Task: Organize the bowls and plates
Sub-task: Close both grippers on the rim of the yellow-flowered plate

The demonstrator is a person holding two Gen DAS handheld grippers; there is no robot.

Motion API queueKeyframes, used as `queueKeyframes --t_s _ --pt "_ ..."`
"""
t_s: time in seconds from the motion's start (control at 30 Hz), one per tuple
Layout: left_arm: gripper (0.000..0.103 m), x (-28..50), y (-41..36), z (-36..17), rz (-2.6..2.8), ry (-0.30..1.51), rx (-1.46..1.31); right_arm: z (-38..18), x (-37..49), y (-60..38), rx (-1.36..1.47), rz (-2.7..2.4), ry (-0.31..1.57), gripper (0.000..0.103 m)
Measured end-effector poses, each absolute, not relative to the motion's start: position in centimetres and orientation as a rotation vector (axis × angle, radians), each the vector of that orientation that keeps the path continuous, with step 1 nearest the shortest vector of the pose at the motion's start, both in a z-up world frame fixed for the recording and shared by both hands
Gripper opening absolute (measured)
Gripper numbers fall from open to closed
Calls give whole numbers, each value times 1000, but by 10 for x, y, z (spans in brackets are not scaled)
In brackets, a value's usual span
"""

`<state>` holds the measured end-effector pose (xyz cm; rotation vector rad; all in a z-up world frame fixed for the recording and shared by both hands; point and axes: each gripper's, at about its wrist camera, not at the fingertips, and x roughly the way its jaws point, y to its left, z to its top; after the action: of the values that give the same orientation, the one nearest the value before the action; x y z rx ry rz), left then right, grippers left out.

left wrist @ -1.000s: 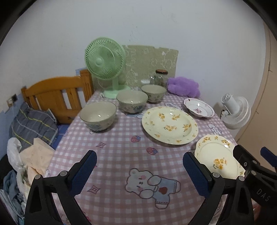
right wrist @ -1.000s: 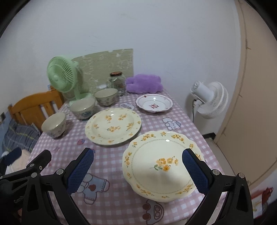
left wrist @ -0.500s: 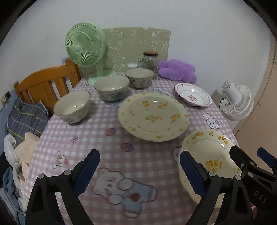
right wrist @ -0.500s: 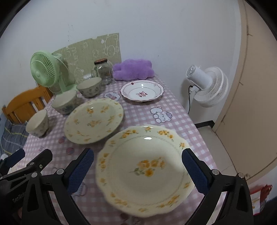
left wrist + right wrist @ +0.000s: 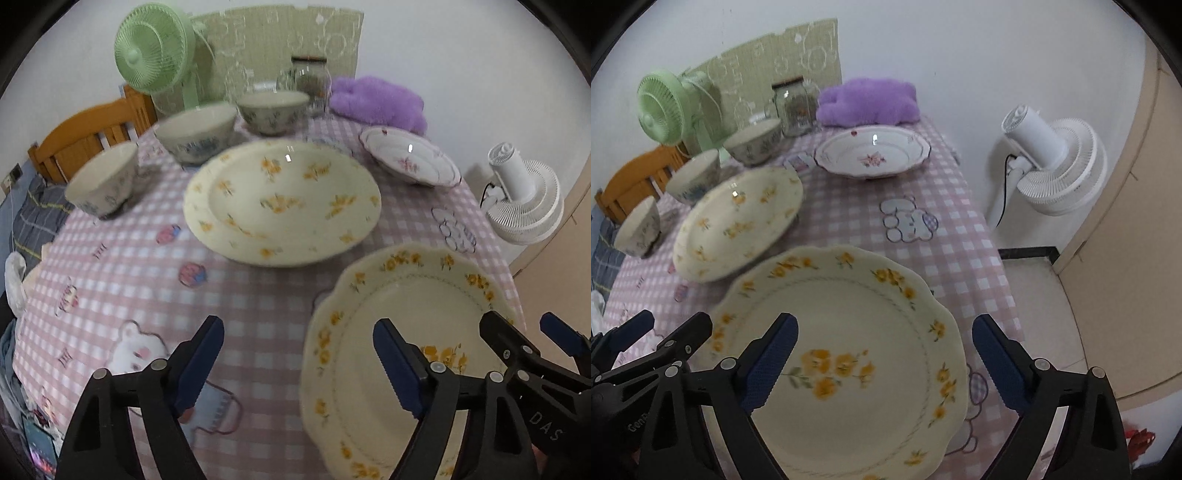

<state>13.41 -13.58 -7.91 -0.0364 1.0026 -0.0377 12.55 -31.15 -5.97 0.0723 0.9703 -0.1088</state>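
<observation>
A scalloped cream plate [image 5: 406,325] [image 5: 849,314] with yellow flowers lies at the near right of the checked table [image 5: 258,306]. My left gripper [image 5: 297,363] hangs over the plate's left rim, jaws closing, pads clear of it. My right gripper [image 5: 884,358] hovers over the right half of the plate, jaws also closing, touching nothing. Behind lie a large round flowered plate [image 5: 284,203] [image 5: 738,218] and a white plate with a pink flower [image 5: 410,158] [image 5: 871,151]. Three bowls [image 5: 103,184] [image 5: 195,133] [image 5: 273,110] line the left side.
At the back of the table are a green fan [image 5: 155,48], a glass jar [image 5: 308,77] and a purple plush [image 5: 376,99]. A white fan [image 5: 1056,166] stands on the floor beside the right table edge. A wooden chair [image 5: 92,129] is at the left.
Both grippers have come forward and down toward the scalloped plate, which now fills more of each view. The jaws of both stand a little narrower than before.
</observation>
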Motion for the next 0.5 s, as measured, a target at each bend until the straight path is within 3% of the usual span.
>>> queueKeyframes --t_s 0.37,0.5 --pt "68 138 -163 -113 -41 1096 -24 -102 140 -329 60 -61 1082 89" --pt "66 138 -168 -114 -38 1088 -20 -113 145 -333 66 -36 1122 80"
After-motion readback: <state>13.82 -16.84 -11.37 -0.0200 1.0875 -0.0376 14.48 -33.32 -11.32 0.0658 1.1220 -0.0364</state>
